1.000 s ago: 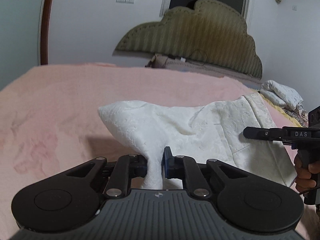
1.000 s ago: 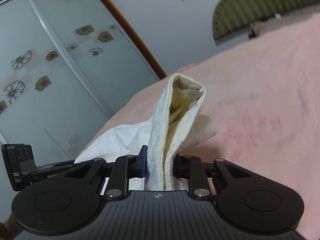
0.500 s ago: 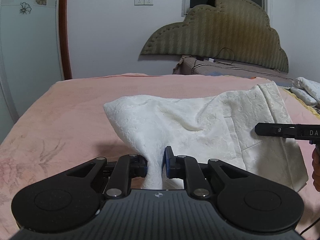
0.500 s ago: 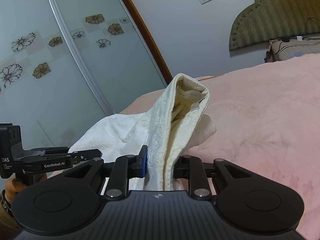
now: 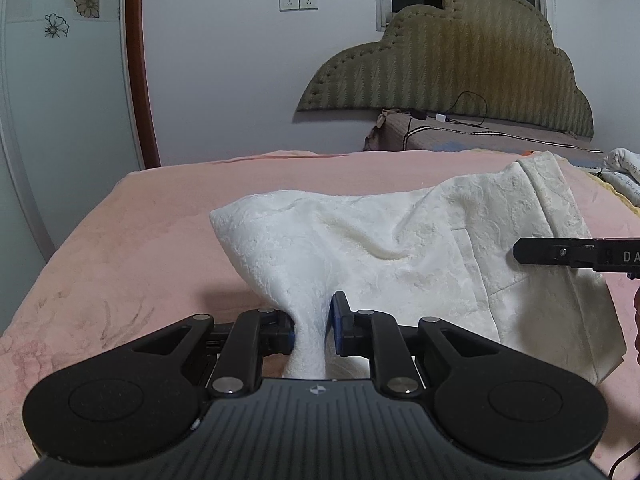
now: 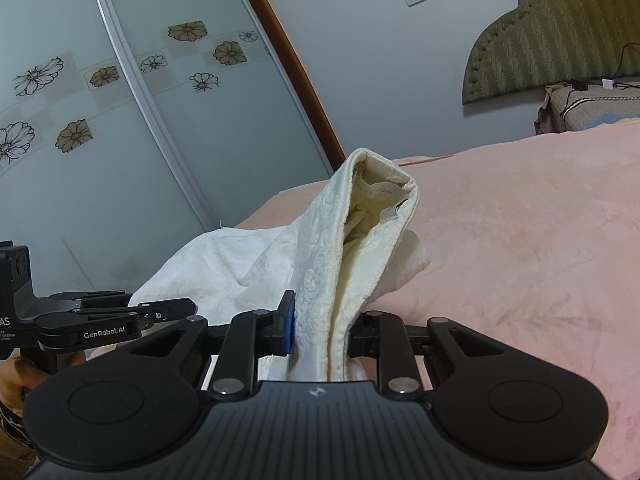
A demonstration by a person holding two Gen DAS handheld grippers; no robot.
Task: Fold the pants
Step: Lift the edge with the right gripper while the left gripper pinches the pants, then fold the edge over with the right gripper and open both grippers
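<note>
White textured pants [image 5: 400, 248] lie across a bed covered by a pink blanket [image 5: 140, 248], spread from near the blanket's front edge back toward its far right side, with most of the cloth resting on the blanket and two parts lifted by the grippers. The left gripper [image 5: 313, 330] is clamped on a gathered fold of the pants near the front edge; the fabric is bunched into a narrow neck between its blue-padded fingers [image 5: 340, 330], with the cloth fanning out wide beyond them. The right gripper [image 6: 320, 330] is clamped on the waistband end of the pants [image 6: 372, 240], which stands up from its jaws as a tall doubled fold, open at the top so that the cream lining and a sewn label [image 6: 376, 194] show inside. In the left wrist view the right gripper's black body comes in from the right edge, over the right part of the pants. In the right wrist view the left gripper's body, held by a hand [image 6: 16, 380], sits at the lower left beside the rest of the cloth. Behind the bed stand a green padded headboard [image 5: 460, 60], a white wall with two sockets [image 5: 298, 1], and a sliding door with flower prints [image 6: 100, 92]
</note>
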